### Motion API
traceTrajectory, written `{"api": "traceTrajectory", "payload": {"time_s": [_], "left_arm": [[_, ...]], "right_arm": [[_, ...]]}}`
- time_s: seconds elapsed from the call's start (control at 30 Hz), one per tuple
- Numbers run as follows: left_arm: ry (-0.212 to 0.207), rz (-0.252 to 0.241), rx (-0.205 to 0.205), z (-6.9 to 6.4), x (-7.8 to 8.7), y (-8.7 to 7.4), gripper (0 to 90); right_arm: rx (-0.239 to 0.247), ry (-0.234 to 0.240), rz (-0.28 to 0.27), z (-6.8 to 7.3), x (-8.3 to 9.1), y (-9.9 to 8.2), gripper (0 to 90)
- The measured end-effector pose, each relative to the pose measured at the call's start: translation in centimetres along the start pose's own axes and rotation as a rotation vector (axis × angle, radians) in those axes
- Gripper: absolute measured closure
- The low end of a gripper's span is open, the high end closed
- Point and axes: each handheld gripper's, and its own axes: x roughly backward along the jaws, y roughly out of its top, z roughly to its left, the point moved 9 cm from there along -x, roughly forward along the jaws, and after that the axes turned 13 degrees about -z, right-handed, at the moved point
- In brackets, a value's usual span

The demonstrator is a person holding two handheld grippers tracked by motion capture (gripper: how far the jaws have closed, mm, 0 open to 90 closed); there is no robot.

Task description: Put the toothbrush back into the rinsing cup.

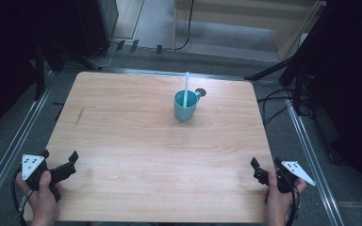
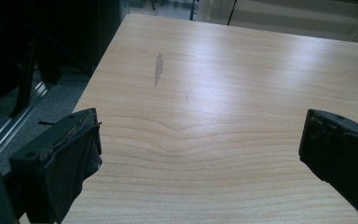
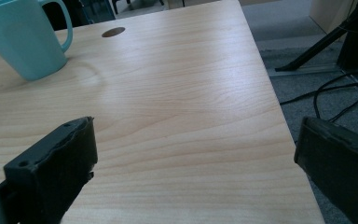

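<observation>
A teal mug (image 1: 185, 105) stands upright on the wooden table (image 1: 136, 141), toward the far middle, with a pale stick-like utensil (image 1: 186, 87) standing in it. The same mug (image 3: 25, 37) shows at the upper left of the right gripper view, its handle turned to the right. My left gripper (image 1: 59, 160) rests at the table's near left corner, open, nothing between its jaws (image 2: 200, 144). My right gripper (image 1: 266, 167) sits at the near right corner, also open and empty (image 3: 196, 154). Both are far from the mug.
A round cable hole (image 1: 200, 92) lies in the table just behind the mug. A dark streak (image 2: 158, 67) marks the wood at the left. Metal rails (image 1: 311, 155), cables and black stand legs (image 3: 317, 46) run along the floor beside the table.
</observation>
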Motion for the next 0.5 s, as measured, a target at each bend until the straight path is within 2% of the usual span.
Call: {"api": "traceTrajectory", "payload": {"time_s": [0.1, 0.27, 0.4, 0.5], "left_arm": [[0.001, 0.0, 0.004, 0.01, -0.02, 0.0, 0.0], [-0.002, 0.005, 0.003, -0.01, -0.06, -0.03, 0.0], [-0.004, 0.008, 0.006, 0.01, -0.07, -0.05, 0.0], [-0.002, 0.011, 0.007, 0.04, -0.11, -0.07, 0.0]], "right_arm": [[0.032, 0.0, 0.004, -0.24, 0.46, -0.07, 0.0], [0.036, 0.019, -0.011, -0.16, 0.97, -0.01, 0.9], [0.111, 0.005, -0.004, 0.35, 0.89, -0.16, 0.9], [0.127, 0.008, 0.002, 0.55, 0.81, -0.25, 0.9]]}}
